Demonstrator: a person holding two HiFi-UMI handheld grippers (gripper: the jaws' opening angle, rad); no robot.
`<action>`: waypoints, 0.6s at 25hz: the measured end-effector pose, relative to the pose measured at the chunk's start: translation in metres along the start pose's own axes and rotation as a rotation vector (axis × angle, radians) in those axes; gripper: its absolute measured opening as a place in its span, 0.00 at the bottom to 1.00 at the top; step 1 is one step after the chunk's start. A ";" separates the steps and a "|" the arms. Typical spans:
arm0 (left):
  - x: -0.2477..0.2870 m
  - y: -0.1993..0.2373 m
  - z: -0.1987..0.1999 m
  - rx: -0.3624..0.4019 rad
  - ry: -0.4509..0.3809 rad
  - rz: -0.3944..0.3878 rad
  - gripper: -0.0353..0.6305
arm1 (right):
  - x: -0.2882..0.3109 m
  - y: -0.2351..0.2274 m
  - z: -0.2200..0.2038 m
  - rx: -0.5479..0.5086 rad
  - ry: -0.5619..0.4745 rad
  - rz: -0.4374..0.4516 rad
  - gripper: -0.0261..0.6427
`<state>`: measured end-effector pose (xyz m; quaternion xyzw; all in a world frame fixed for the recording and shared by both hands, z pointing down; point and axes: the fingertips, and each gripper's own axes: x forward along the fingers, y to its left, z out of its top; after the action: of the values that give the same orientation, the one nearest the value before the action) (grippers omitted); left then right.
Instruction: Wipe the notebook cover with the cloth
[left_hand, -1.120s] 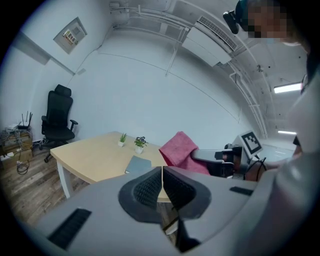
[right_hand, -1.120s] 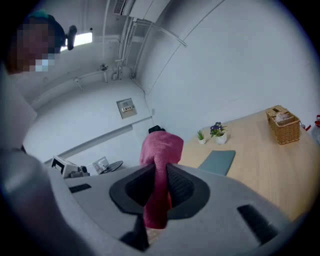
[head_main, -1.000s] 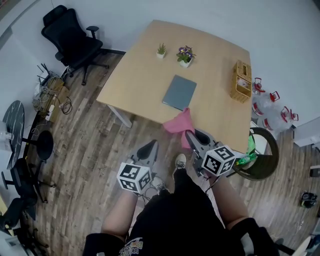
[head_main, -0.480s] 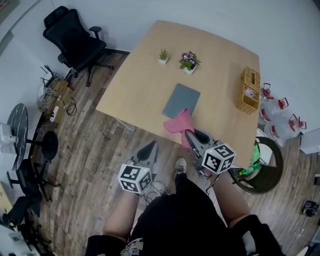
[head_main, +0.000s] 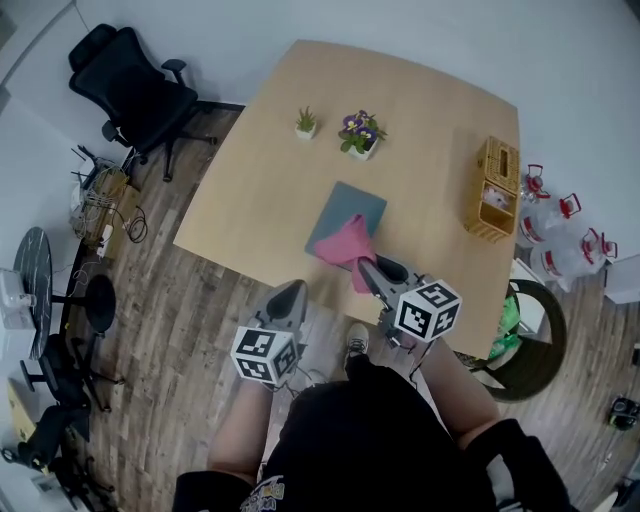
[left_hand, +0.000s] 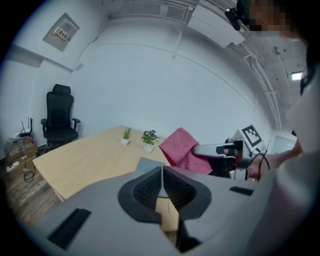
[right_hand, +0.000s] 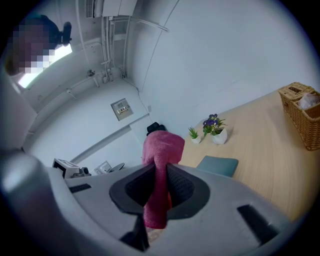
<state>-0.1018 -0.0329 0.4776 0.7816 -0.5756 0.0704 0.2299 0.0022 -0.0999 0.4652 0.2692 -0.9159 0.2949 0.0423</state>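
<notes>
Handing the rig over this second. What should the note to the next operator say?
Right gripper: shut on the pink cloth, held out over the table's near edge.
Left gripper: shut, empty, by the near edge of the table.
Notebook: flat on the table, cloth in front of its near end; contact unclear.
Done: cloth picked up. Left: wipe the cover.

The cloth (head_main: 347, 242) looks soft, the notebook cover (head_main: 350, 198) matt, the table (head_main: 420, 120) smooth pale wood, the basket (head_main: 492, 190) woven wicker.
</notes>
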 end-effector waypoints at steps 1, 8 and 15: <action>0.007 0.000 0.001 -0.001 0.004 0.008 0.07 | 0.001 -0.006 0.002 0.001 0.003 0.003 0.14; 0.043 0.002 -0.004 -0.008 0.032 0.054 0.07 | 0.006 -0.045 0.006 0.015 0.033 0.014 0.14; 0.060 0.015 -0.017 -0.031 0.089 0.091 0.07 | 0.018 -0.059 0.005 0.042 0.053 0.029 0.14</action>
<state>-0.0935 -0.0807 0.5190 0.7471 -0.6006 0.1065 0.2642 0.0181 -0.1509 0.4956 0.2489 -0.9118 0.3215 0.0567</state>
